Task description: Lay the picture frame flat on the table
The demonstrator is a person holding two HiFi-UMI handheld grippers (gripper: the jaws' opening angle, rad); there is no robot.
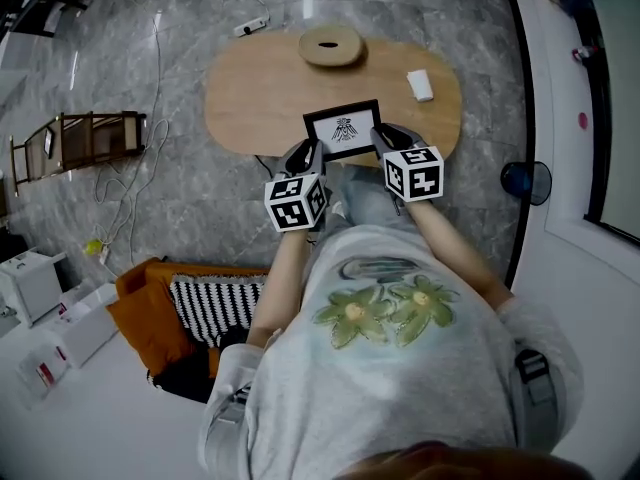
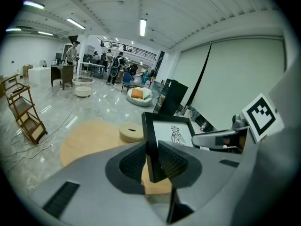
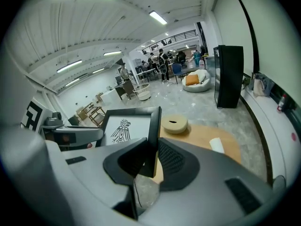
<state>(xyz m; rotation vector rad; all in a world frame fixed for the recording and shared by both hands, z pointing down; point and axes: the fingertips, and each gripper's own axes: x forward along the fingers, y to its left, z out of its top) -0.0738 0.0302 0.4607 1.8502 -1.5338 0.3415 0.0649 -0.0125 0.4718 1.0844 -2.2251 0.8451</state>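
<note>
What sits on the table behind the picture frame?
A round wooden disc with a slot and a small white block, both farther back on the table. The picture frame's own back is hidden.

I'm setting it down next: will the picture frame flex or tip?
Probably stiff: the picture frame shows straight edges though held at its sides by left gripper and right gripper. Thin, so likely to tip if stood upright.

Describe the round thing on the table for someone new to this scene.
Find the oval wooden table in front of the person. At its far edge, beyond the black picture frame, lies a thick tan disc. Unlike the small white block nearby, it is round with a dark slot on top.
</note>
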